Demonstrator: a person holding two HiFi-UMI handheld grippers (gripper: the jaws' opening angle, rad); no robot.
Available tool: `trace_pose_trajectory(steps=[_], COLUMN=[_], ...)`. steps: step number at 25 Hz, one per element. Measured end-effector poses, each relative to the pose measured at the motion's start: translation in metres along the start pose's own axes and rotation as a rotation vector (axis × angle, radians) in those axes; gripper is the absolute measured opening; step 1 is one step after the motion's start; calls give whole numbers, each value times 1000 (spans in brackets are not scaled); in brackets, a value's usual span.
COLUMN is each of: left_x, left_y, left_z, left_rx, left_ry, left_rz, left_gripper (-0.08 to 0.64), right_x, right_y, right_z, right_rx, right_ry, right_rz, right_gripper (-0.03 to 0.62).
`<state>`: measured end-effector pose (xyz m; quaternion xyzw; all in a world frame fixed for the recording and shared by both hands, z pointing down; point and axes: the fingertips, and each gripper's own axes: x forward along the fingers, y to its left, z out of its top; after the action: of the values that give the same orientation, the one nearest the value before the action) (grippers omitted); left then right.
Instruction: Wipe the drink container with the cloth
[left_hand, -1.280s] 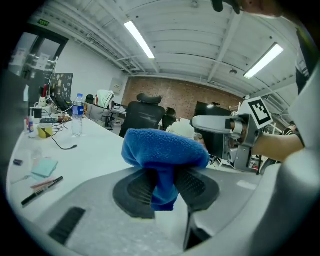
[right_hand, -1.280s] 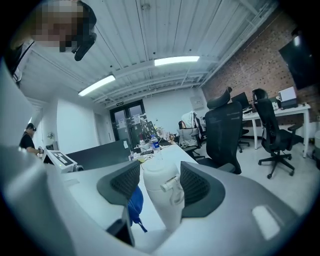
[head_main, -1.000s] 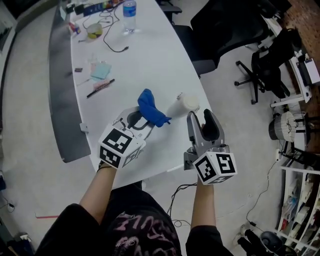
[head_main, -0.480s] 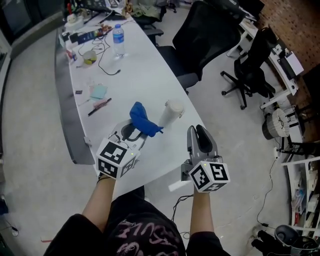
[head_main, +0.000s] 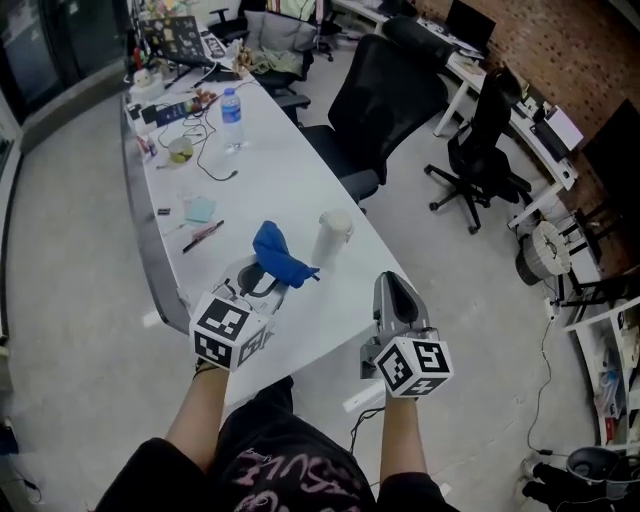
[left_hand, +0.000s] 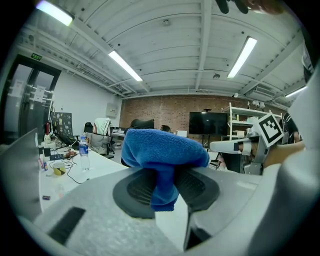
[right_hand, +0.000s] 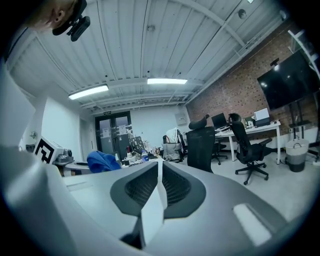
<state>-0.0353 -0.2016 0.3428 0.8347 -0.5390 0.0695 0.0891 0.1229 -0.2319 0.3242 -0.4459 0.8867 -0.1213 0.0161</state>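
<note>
"While the left gripper (head_main: 268, 282) hovers over the near end of the table (head_main: 290, 170), what's in it?"

"A blue cloth (head_main: 275, 250). The jaws are clamped on it. It bunches above them, and one fold hangs down between the pads."

"And the cup?"

"The white cup (head_main: 332, 238) stands upright on the table, at two o'clock from that gripper and just beside the cloth. I can't tell if they touch."

"The other claw?"

"The right gripper (head_main: 390, 285) is at five o'clock from the cup, past the table's edge. Its jaws have just been closing and are together with nothing between them."
</note>
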Motion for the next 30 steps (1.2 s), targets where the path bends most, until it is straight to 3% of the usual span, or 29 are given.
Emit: trace_pose_trajectory(steps=[4,17,30], left_x=[-17,-73,-103], left_y=[-16,-52,-72], left_z=[10,38,40], left_rx=[18,72,102], left_ry=[-17,-74,-99], left_rz=[2,34,51], left_gripper=[107,107,107], right_x=[-24,-91,-131], right_y=[2,17,18], right_z=[6,20,15], right_rx=[-4,-19,-26], right_ry=[-9,-43,-56], right_rz=[-12,-27,-61], right_gripper=[-5,-6,-5])
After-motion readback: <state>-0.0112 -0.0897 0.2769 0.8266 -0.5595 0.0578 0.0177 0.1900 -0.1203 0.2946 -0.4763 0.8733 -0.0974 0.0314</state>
